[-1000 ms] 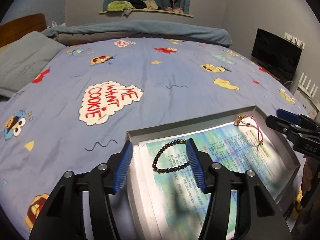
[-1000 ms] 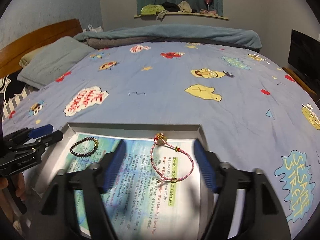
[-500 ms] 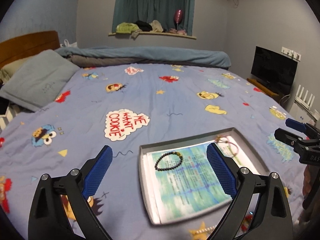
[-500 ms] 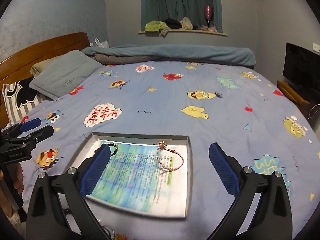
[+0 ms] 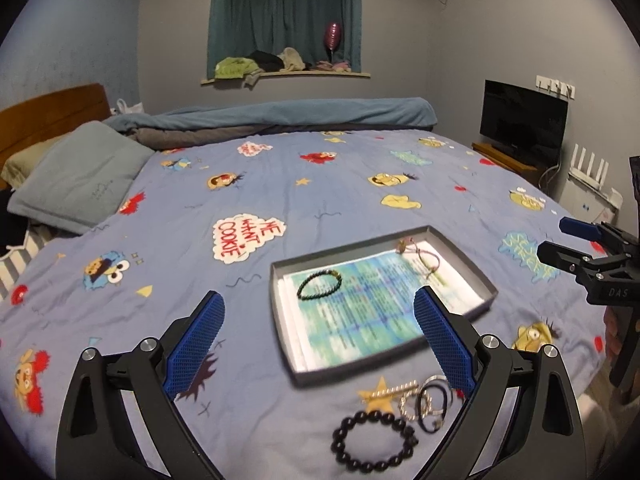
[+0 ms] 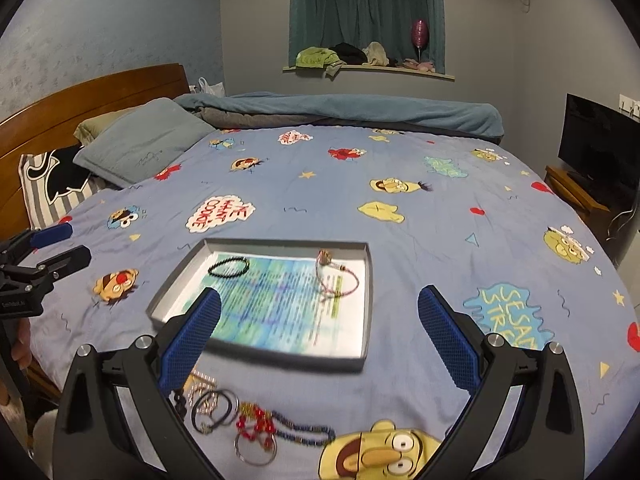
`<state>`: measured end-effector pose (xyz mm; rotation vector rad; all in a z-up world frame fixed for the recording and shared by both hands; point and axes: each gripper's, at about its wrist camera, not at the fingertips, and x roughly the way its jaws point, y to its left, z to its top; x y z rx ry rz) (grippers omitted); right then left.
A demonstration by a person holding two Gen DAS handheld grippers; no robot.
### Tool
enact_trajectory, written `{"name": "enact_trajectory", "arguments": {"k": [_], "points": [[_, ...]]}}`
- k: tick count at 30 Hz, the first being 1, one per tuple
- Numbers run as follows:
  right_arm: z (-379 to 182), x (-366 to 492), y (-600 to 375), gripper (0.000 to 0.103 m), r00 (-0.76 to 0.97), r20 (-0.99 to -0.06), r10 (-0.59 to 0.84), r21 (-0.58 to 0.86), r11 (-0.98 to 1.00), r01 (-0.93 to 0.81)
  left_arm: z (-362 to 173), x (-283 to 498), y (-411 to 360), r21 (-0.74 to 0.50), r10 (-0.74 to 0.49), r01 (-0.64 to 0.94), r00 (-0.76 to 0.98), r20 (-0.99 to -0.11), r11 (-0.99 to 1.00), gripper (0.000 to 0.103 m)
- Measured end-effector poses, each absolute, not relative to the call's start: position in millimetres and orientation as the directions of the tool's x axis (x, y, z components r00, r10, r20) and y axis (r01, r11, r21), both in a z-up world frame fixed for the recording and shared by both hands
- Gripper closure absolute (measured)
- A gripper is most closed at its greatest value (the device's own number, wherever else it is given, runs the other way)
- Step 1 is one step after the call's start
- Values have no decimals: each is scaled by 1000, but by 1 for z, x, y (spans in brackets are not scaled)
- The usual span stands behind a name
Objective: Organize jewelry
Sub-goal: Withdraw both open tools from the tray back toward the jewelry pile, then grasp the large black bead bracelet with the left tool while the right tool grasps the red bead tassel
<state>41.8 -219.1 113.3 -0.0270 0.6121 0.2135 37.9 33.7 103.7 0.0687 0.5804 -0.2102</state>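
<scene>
Both claws, left (image 5: 320,336) and right (image 6: 320,336), spread wide and empty above the bed (image 6: 420,216), tray (image 6: 362,356) holding two bracelets, loose jewelry pile (image 6: 240,420) just before it.

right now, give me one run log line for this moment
left gripper: open, empty | right gripper: open, empty | tray: black bead bracelet, pink cord bracelet | loose jewelry: on bedspread beside tray

Two bracelets (image 6: 229,268) (image 6: 337,279) (one tray (image 6: 366,304))

Dim indoor light; both fisheye views bend at dark corners; the tray (image 5: 486,280) paper glares, slightly blurred.
</scene>
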Motion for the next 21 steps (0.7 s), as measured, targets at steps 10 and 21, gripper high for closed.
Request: {"name": "enact_trajectory", "arguments": {"k": [10, 21], "points": [[81, 15, -212, 6, 769, -608, 196, 14, 972, -237, 73, 5, 43, -8, -182, 221, 785, -593, 975, 8], [31, 10, -225, 6, 730, -655, 198, 60, 976, -211, 10, 2, 45, -45, -183, 209, 708, -682, 977, 8]]}}
